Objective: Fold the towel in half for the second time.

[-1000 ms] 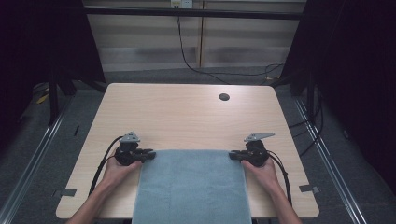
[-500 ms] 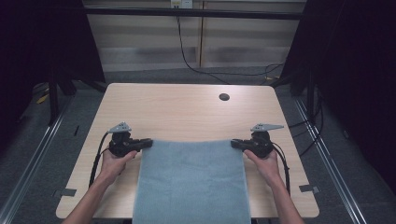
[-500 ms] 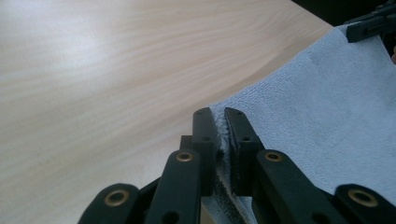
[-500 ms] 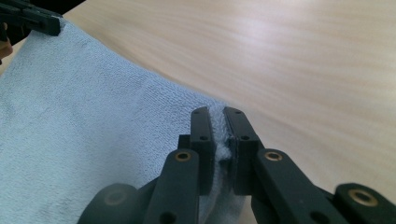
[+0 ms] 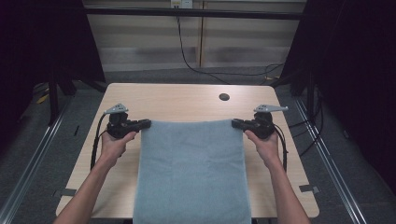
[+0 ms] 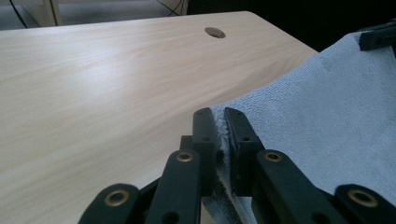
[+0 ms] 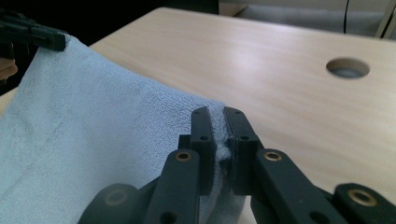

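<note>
Across pale surface [image 5: 187, 100] we hold blue towel [image 5: 191, 172] by far corners — left hand-held gripper [image 5: 145, 123] and right hand-held gripper [image 5: 236, 123] both clamped on cloth; soft, light, limp — we judge corners best hold.

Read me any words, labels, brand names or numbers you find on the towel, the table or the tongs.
None: no readable text stands anywhere.
Towel: plain blue terry, no tag or print showing.
Table: bare pale wood with a round hole, no label.
Left tongs and right tongs: black, with brass rivets, no markings.
A small pale fixture at the far wall is too small to read.
</note>
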`<state>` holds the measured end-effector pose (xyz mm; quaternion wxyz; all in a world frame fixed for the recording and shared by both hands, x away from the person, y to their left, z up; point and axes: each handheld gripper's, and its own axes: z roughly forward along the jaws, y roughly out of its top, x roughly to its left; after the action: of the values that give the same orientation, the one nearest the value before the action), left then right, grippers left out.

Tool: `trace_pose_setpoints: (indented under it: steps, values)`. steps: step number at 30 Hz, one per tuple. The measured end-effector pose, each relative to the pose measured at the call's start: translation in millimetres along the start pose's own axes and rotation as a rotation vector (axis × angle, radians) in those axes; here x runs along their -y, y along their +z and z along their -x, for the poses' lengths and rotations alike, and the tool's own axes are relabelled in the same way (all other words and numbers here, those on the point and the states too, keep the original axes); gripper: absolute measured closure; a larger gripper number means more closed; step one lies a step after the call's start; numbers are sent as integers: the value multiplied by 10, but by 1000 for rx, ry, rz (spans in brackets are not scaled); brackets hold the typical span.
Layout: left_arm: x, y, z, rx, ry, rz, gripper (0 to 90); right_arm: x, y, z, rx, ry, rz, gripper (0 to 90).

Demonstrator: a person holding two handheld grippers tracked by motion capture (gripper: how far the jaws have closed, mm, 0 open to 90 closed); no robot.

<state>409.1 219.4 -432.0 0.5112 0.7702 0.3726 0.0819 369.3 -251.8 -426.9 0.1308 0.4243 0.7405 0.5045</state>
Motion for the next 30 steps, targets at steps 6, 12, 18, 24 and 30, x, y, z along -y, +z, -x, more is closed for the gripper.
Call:
trace_pose_setpoints:
  steps: [6, 12, 18, 24, 30]
  values:
    - [-223, 67, -37, -7, 34, 39, 840, -200, 7, 103, 39, -2, 14, 842]
    - [-450, 89, -20, -14, 17, 101, 843, -406, -32, 171, 66, 6, 28, 843]
    - [-578, 19, 30, -15, 43, 122, 845, -565, -128, 145, 73, -17, 58, 844]
    - [-411, -6, 71, 8, 40, 118, 845, -511, -183, 57, 54, -43, 55, 844]
    - [-279, -111, 137, 26, 68, 107, 844, -265, -246, -21, 35, -28, 47, 842]
